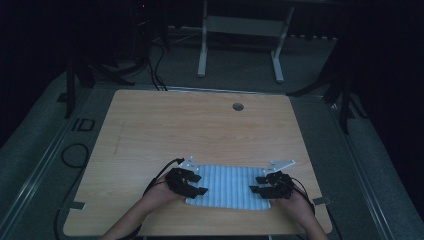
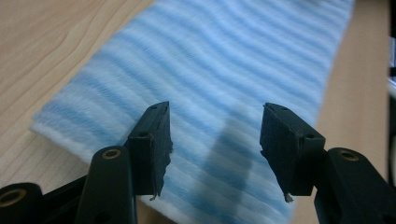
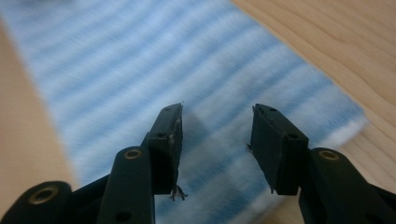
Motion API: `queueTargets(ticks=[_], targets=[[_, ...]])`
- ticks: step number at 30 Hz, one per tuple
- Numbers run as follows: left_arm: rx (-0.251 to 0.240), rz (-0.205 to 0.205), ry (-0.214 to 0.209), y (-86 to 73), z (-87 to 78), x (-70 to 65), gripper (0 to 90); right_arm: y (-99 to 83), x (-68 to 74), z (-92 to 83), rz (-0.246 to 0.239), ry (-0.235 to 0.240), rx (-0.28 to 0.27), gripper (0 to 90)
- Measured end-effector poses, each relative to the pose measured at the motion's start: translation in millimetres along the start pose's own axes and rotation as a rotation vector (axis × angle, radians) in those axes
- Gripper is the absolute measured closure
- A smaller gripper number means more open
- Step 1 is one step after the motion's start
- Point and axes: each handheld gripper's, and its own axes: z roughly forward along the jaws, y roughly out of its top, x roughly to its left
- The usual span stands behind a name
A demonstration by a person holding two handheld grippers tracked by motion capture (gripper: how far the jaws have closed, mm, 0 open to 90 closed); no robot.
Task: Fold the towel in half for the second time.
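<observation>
A blue-and-white striped cloth [image 1: 227, 186] lies flat on the wooden table near its front edge. My left gripper [image 1: 199, 183] hovers over the cloth's left end, jaws apart and pointing right. My right gripper [image 1: 256, 183] hovers over the cloth's right end, jaws apart and pointing left. In the left gripper view the open left gripper [image 2: 214, 140] has the cloth [image 2: 224, 70] spread beneath it, with nothing pinched between the pads. In the right gripper view the open right gripper [image 3: 215, 140] stands above the cloth [image 3: 140, 79] near its end, the pads holding nothing.
The wooden table [image 1: 200, 125] has a round cable hole [image 1: 238, 106] at the back. Beyond it stands a white desk frame [image 1: 240, 45] on grey floor. Black cables [image 1: 75, 155] lie left of the table. Tape tabs [image 1: 75, 205] mark the table's front corners.
</observation>
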Motion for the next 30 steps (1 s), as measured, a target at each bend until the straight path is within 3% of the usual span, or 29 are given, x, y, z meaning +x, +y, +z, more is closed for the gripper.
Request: queueTargets(ticks=[4,8,15,20,30], targets=[[-0.002,-0.009,0.009,0.9,3.2,9.0,45.1,4.3,-8.3,6.5,-0.006,-0.003,-0.002,52.4],[0.011,-0.004,0.052,6.7,4.4,19.1,46.1,13.2,-21.6,14.3,0.007,0.003,-0.013,52.2],[0.009,-0.041,0.080,17.5,7.1,44.6,47.9,33.3,-45.5,29.6,0.028,0.006,-0.034,51.5],[0.028,-0.031,0.117,23.5,7.1,57.7,47.9,49.8,-54.1,39.9,0.012,-0.006,-0.016,50.8],[0.067,-0.054,0.170,27.9,-0.4,83.6,47.9,81.9,-64.3,61.7,0.014,-0.001,0.004,50.2]])
